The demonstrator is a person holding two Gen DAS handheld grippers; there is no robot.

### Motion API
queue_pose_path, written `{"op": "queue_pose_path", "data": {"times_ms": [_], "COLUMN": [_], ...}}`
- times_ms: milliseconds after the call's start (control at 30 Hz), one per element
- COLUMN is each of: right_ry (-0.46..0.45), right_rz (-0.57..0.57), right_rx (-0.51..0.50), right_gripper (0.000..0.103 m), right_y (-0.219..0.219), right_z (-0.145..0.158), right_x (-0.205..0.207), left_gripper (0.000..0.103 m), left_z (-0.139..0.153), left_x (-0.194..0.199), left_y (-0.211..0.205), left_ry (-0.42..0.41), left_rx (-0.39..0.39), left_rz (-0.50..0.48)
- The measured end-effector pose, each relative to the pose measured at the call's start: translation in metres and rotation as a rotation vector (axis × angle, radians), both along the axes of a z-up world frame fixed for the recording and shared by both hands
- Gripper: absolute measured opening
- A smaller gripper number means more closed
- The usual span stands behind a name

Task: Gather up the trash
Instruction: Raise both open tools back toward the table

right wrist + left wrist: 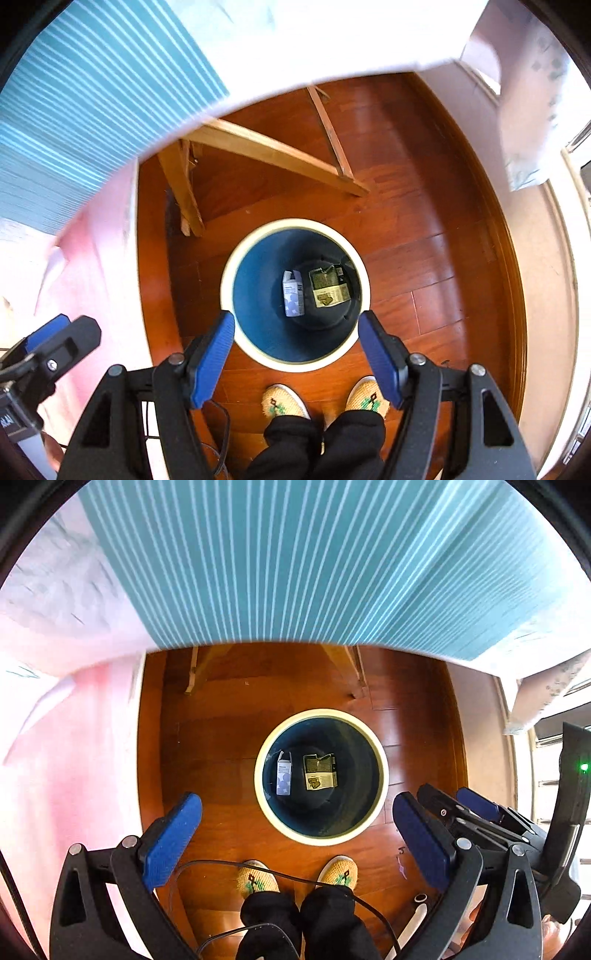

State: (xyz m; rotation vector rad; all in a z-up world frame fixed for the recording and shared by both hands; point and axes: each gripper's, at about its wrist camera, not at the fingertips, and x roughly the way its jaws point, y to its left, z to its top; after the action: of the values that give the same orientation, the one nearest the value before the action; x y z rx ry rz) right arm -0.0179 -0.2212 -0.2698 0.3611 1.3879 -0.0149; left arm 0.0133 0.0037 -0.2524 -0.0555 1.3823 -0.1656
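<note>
Both grippers above the bin, jaws apart, nothing held.

The left gripper (297, 829) points steeply down at the wooden floor (221, 738), its blue pads spread wide with nothing between them; the right gripper (296, 345) also points down, its jaws apart at a moderate width and empty, framing the near rim of the bin (236, 258); the round bin has a cream rim and a dark blue inside and stands on the floor just ahead of the person's slippers (284, 400); two pieces of trash lie side by side at its bottom: a small white and blue box (293, 293) and a flat yellow and dark carton (328, 290); a striped teal cloth (295, 561) lies beyond the bin.
</note>
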Motion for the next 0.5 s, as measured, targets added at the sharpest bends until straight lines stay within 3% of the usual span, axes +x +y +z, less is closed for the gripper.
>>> {"op": "queue_pose_path", "data": {"times_ms": [500], "right_ry": [-0.122], "right_rz": [0.037], "right_rx": [0.014], "right_gripper": [0.069], "right_y": [0.024], "right_z": [0.162], "right_x": [-0.022], "left_gripper": [0.102], "left_z": [0.178], "left_x": [-0.019], "left_y": [0.011], "left_ry": [-0.146], "left_rx": [0.035], "left_rz": [-0.123]}}
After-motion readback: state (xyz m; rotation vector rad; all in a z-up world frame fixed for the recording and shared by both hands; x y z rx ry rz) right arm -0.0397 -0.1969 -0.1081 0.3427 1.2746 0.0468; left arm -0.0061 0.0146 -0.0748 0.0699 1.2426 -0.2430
